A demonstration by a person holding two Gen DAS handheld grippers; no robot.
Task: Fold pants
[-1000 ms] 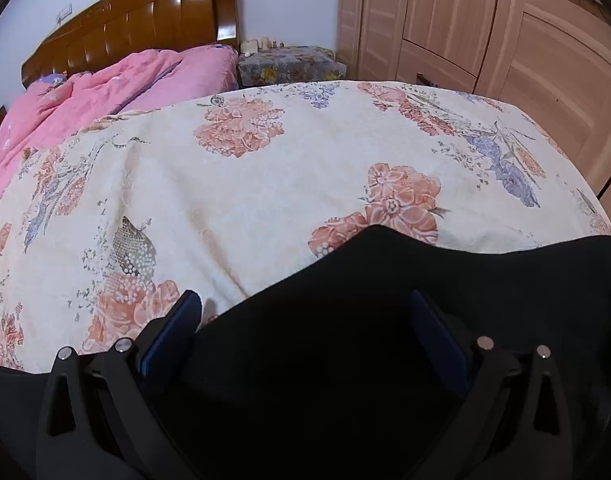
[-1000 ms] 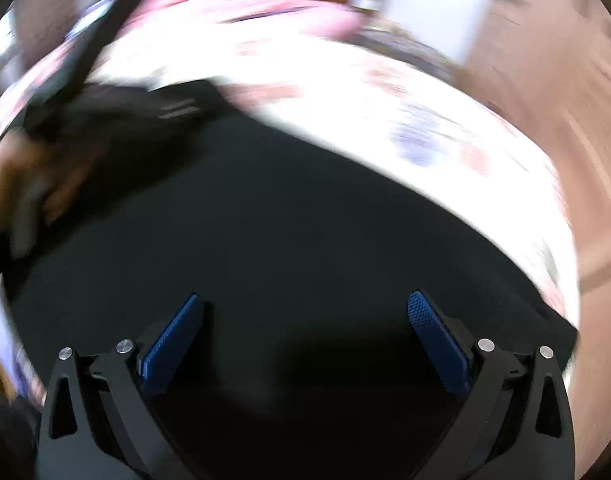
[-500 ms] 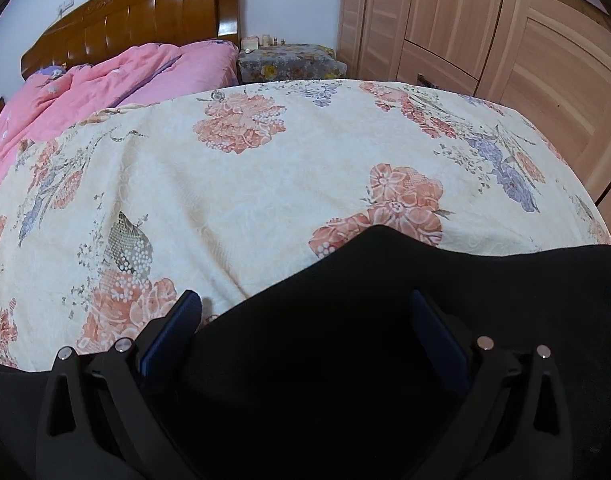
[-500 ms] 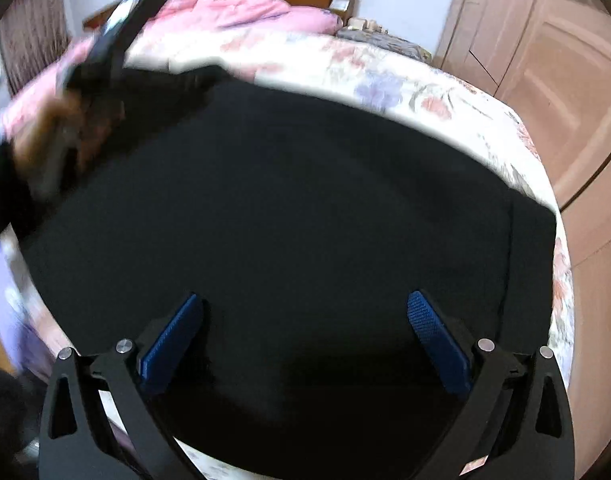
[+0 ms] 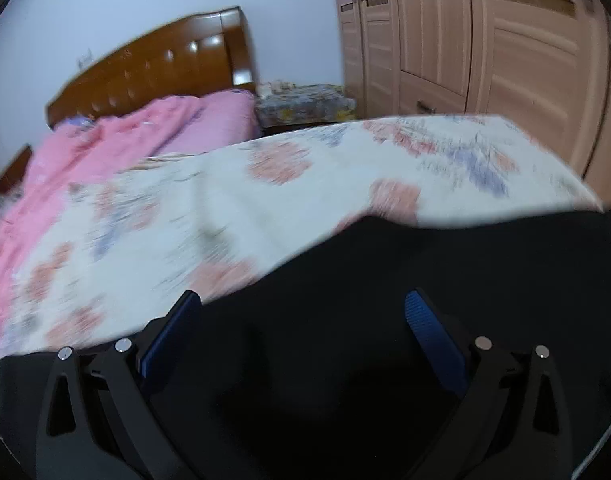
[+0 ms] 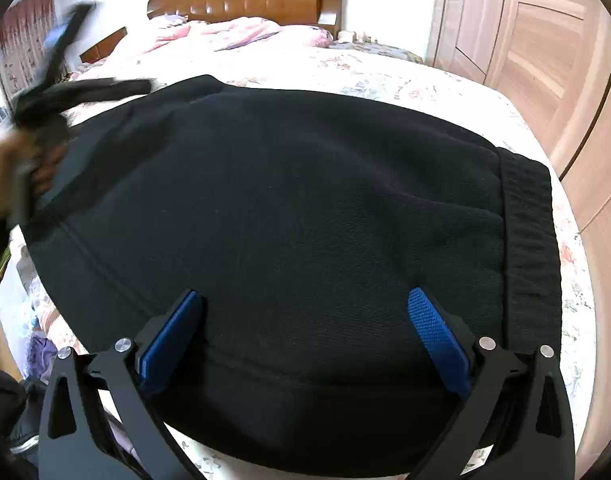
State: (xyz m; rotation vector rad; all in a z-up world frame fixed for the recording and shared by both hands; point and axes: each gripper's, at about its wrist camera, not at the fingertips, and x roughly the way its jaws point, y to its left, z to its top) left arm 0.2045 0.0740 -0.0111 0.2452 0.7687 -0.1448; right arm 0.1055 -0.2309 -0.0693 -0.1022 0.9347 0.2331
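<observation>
1. A cream floral bedsheet (image 6: 405, 80) is covering the bed.
2. One pair of black knit pants (image 6: 285, 200) is lying across it.
3. Two grippers, left gripper (image 5: 303, 312) and right gripper (image 6: 305, 308), are hovering wide apart, gripping nothing.
4. Left view is blurring.

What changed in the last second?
Left claw tilted up: headboard and wardrobe now fill more of its view. Right claw swung from a blurred sweep to settle over the black pants. Both stayed open; nothing was taken hold of.

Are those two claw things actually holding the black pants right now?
No. The left gripper and right gripper are both open over the black pants; nothing is gripped.
</observation>
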